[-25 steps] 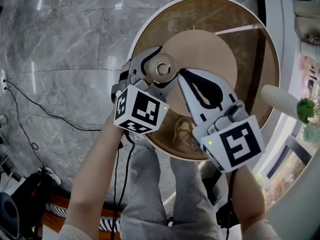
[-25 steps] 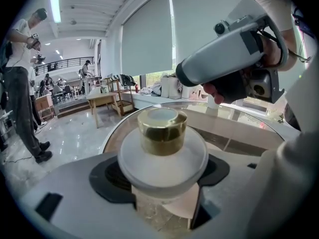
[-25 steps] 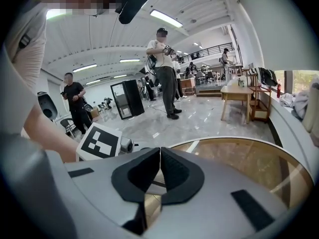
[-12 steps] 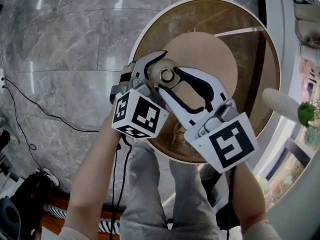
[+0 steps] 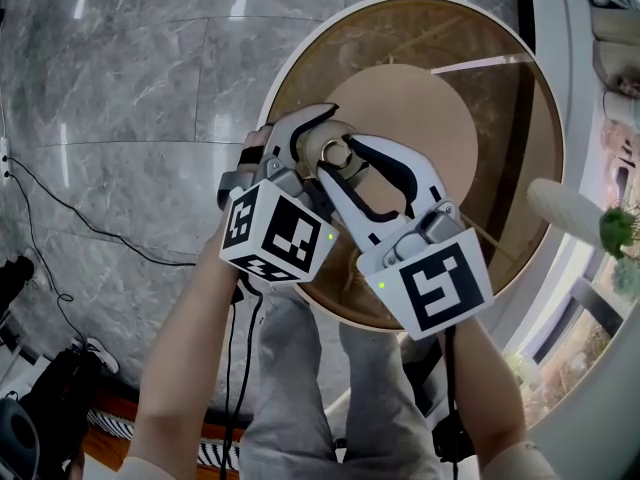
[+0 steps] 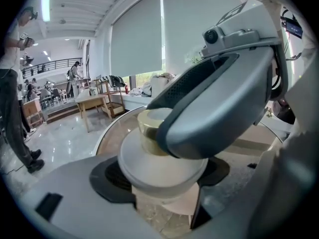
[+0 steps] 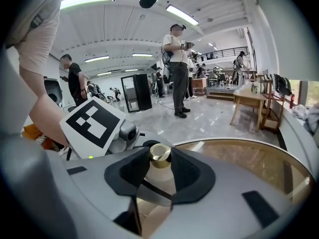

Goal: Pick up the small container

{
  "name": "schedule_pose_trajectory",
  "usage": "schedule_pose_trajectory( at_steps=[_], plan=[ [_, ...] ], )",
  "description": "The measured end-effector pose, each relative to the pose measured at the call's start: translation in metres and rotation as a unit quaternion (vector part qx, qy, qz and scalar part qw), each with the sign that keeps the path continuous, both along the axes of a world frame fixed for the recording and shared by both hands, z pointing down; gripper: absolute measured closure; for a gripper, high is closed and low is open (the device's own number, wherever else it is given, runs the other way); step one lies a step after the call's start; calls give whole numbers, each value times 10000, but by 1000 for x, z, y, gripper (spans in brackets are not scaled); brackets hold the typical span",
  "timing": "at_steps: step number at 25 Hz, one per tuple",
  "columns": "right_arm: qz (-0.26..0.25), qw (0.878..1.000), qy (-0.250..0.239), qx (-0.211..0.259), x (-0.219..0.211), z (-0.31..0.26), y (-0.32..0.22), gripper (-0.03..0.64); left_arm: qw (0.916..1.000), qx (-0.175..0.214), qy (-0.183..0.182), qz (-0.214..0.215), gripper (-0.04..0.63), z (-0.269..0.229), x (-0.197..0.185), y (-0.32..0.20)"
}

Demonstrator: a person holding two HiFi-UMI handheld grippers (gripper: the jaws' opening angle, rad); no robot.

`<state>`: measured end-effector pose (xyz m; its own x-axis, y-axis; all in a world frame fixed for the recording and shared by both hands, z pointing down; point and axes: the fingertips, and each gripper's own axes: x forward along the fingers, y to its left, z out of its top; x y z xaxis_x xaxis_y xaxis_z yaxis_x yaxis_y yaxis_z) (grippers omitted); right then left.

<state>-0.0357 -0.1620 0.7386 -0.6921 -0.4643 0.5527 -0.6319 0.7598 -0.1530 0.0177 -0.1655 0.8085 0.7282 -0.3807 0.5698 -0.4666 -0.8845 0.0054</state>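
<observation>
One small container (image 5: pixel 322 150) was present, held in the air above the left part of the table (image 5: pixel 500 118), between the two claws. Its body was round, white and smooth, shaped like a shallow bowl (image 6: pixel 159 166), and it carried one narrower cylindrical cap (image 6: pixel 147 126), yellowish and glossy, gold-toned in the right gripper view (image 7: pixel 160 155). The contents could not be seen. The left claw (image 5: pixel 312 138) pinched the white body, which sat between its two black ribbed pads (image 6: pixel 107 176). The right claw (image 5: pixel 345 163) came in from the opposite side and its two grey jaws, each lined with a black pad, were closed on the cap at their tips (image 7: pixel 160 166); one of those jaws covered most of the cap in the left gripper view. Two marker cubes, one per gripper, showed black squares on white faces (image 5: pixel 278 226) (image 5: pixel 438 286). The table was a single round pane of brown-tinted glass with a pale rim, and a beige disc (image 5: pixel 420 108) lay under its centre. The floor (image 5: pixel 120 88) was grey veined stone in large polished slabs.
</observation>
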Motion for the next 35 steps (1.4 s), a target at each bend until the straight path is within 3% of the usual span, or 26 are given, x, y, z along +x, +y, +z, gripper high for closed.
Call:
schedule_pose_trajectory(
  at_steps=[5,12,16,26,35],
  plan=[
    [23,10000,90,34,0,1,0,491,10000,-32,-22,-52,252,1,-1,-1],
    [-110,9998,59,-128,4,-10,6,491,9991,-365,189,-65,252,-10,7,10],
    [-165,9998,-83,-120,4,-36,10,491,9993,-346,-45,-102,252,-33,5,14],
    [-185,9996,-141,181,12,-160,2,491,9999,-80,-28,-130,252,-159,12,1],
    [-162,9987,-205,444,18,-307,10,491,9999,-87,65,-105,252,-306,18,8]
  ],
)
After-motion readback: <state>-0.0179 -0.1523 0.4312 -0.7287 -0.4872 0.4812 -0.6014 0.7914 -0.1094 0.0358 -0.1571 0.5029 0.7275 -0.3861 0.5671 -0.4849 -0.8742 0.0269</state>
